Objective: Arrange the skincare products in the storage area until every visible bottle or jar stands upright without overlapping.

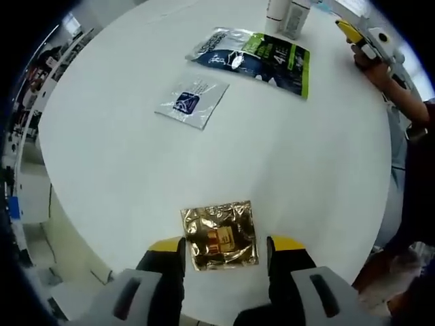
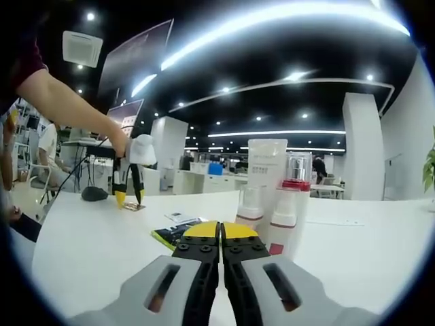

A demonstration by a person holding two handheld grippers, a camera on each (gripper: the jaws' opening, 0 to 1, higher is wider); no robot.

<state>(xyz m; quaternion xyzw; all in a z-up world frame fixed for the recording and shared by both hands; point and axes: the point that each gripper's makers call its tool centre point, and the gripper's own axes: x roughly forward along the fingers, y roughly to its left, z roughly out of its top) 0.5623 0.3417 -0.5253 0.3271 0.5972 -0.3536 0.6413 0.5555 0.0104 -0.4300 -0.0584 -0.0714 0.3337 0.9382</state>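
Observation:
A gold foil sachet [image 1: 219,234] lies flat on the round white table [image 1: 122,170], between the yellow tips of my open left gripper [image 1: 225,244], which stand on either side of it. At the far side stand a white tube [image 2: 265,178] and a clear pump bottle with a red band [image 2: 289,204], both upright and close together; their bases [image 1: 287,15] also show in the left gripper view. My right gripper [image 2: 220,231] is shut with nothing in it, low over the table just before the bottles. In the left gripper view it [image 1: 366,37] shows at the table's far right, held by a hand.
A dark blue and green pouch [image 1: 255,58] lies flat near the bottles, and a clear sachet with a blue logo [image 1: 192,100] lies left of it. The table's edge [image 1: 102,261] runs close behind the gold sachet. Office desks and a seated person [image 2: 51,153] are in the background.

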